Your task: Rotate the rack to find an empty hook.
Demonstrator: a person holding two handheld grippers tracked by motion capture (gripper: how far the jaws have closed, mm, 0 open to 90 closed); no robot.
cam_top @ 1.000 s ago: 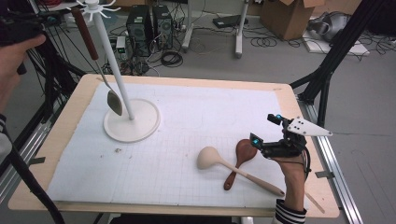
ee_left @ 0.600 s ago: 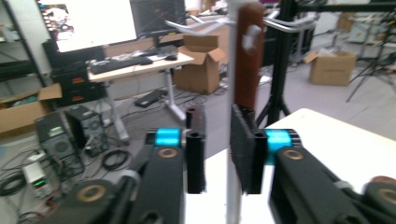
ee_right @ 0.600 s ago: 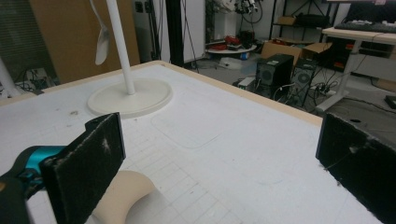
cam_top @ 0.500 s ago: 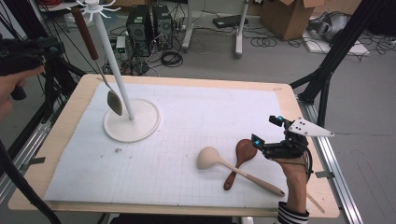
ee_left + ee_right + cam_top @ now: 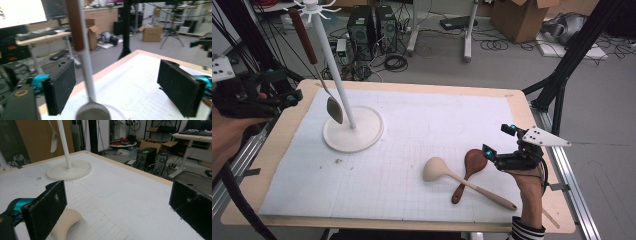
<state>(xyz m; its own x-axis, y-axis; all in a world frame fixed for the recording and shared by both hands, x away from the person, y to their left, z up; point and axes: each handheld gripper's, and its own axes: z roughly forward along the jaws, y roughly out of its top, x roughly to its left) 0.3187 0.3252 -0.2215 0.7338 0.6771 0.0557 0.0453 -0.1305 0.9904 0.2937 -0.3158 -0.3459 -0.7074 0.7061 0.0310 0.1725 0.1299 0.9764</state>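
The right gripper (image 5: 498, 156), fingers spread and empty, hovers just at three o'clock of the two spoons (image 5: 464, 175) lying on the worktop (image 5: 422, 92), handles running toward five o'clock.

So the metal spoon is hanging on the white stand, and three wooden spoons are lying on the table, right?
Not quite: two lie there, not three, a pale ladle and a dark wooden spoon, as the high view shows. The metal spoon does hang on the white stand.

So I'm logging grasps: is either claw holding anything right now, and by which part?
Nothing is held. The left claw has just been opening, nothing gripped, the hanging spoon free ahead; the right claw is open.
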